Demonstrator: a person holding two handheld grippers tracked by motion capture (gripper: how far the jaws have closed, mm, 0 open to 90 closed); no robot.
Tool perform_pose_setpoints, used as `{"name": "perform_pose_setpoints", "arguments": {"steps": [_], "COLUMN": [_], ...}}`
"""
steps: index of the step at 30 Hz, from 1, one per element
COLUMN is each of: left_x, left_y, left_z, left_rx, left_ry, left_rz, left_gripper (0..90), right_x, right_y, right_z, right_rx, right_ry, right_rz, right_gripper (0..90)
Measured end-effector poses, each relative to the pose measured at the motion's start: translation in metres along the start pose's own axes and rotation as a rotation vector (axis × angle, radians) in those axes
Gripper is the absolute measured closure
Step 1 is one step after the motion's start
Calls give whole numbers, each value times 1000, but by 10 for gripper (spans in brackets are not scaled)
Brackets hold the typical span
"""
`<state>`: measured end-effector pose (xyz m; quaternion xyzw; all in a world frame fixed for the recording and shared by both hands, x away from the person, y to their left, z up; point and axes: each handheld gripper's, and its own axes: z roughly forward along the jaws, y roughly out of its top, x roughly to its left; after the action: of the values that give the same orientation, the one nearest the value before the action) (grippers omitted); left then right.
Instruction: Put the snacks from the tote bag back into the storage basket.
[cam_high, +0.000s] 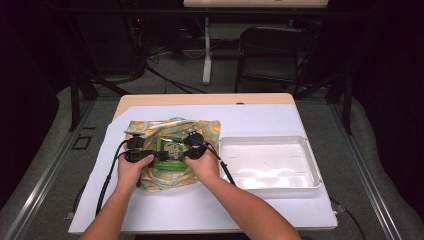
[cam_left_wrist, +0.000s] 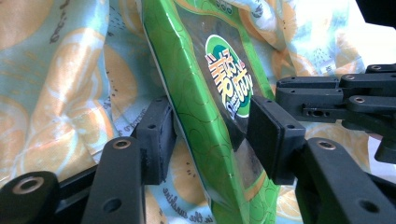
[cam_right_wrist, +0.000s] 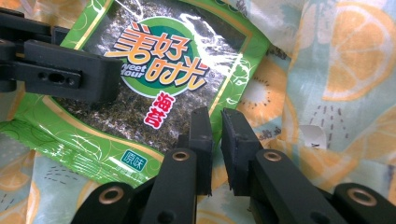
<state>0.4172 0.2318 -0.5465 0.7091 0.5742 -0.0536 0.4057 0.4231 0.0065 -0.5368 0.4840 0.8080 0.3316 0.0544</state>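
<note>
Both hands low at near edge, right gripper (cam_right_wrist: 214, 135) pinched on packet (cam_right_wrist: 154, 79) edge, left gripper (cam_left_wrist: 210, 135) straddling it, pads not clearly pressing, packet lifted just over fruit-print bag (cam_high: 150, 131); extraction about done, transfer to white tray (cam_high: 270, 186) left.

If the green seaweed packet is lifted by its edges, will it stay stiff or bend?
The green seaweed packet is thin glossy film, so probably light, bendy and slippery. The right gripper pinches only its edge, so it may sag. The dried sheets inside probably crack easily.
</note>
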Motion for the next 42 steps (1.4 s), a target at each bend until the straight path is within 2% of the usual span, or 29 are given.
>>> {"name": "perform_pose_setpoints", "arguments": {"steps": [5,7,11,16,25,29,31,34,36,37,40,42], "left_x": [-3,-4,-6,-9,-10,-11,-11,-11,-11,-11,-12,-11], "left_y": [1,0,1,1,1,1,1,1,1,1,1,1], "left_z": [-3,-4,-5,-9,-9,-10,-11,-11,-11,-11,-12,-12], "left_rx": [-13,-21,-26,-41,-42,-47,-50,-51,-54,-54,-60,-61], "left_ry": [-8,-14,-14,-42,-38,-24,-18,-12,-10,-8,-8,-22], "left_rz": [5,-6,4,0,-6,-2,-4,-4,-7,-2,0,-13], "left_gripper": [541,551,570,599,615,631,639,644,647,649,659,674], "right_x": [-1,-1,-1,-1,-1,-1,-2,-1,-2,-2,-4,-5], "right_y": [0,0,0,0,0,0,0,1,2,1,1,0], "right_z": [0,0,0,1,1,2,-3,-14,-22,-24,-31,-33], "right_rx": [6,0,13,17,17,-10,12,-17,-38,-57,-70,-83], "right_ry": [-1,2,-10,-16,-12,3,8,26,13,11,14,21], "right_rz": [0,7,-5,-10,-3,15,-1,-30,-57,-55,-62,-59], "right_gripper": [829,829,828,826,815,797,758,733,716,713,707,703]}}
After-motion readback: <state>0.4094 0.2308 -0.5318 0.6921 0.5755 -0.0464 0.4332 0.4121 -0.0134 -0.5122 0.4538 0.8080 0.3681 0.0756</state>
